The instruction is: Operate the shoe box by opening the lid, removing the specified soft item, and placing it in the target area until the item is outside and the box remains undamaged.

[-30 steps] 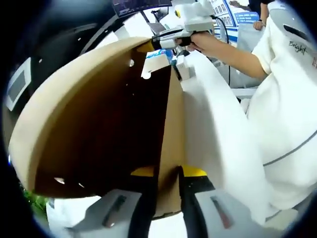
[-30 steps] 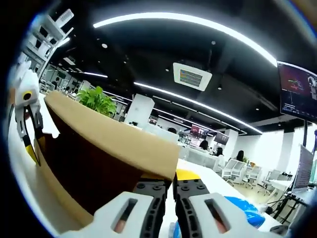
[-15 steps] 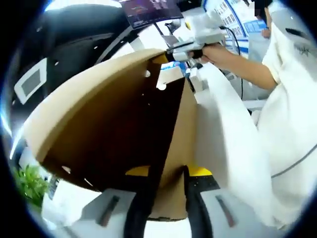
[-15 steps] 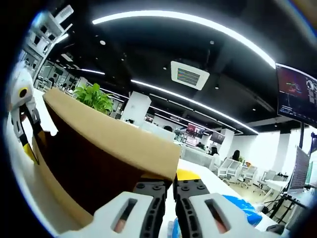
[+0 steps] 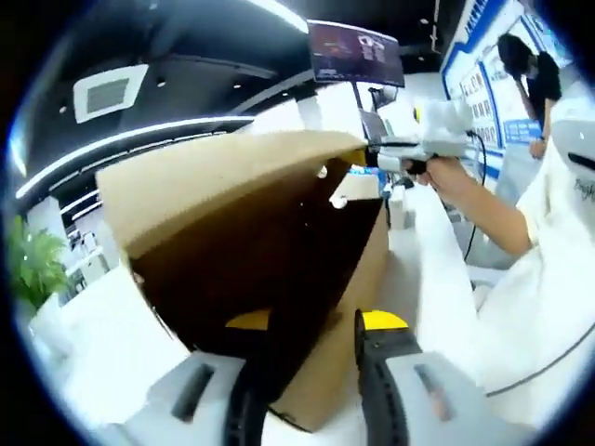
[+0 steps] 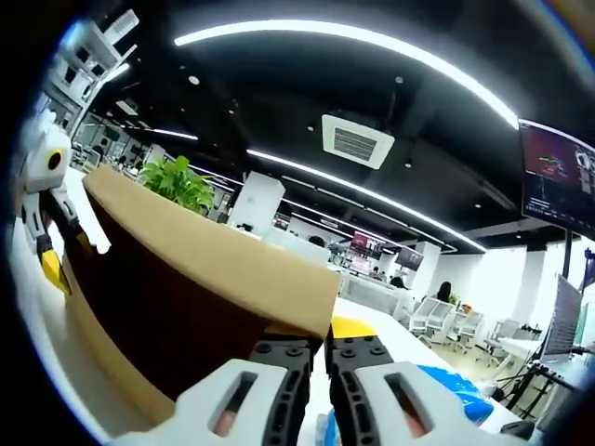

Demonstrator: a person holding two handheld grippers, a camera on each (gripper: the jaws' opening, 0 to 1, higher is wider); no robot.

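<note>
Shoe box lid (image 5: 232, 251): brown cardboard, raised and tilted, held at two corners.
Left gripper (image 5: 302, 353): jaws closed on the lid's near corner, edge pinched between yellow tips.
Right gripper (image 6: 323, 358): jaws nearly together, clamped on the opposite lid corner; seen from the left gripper view at the lid's far corner (image 5: 409, 153).
Lid's long axis: ran from one gripper to the other.
Soft item: probably the blue object (image 6: 446, 390) just beyond the right gripper, below the lid; right gripper nearer to it.
</note>
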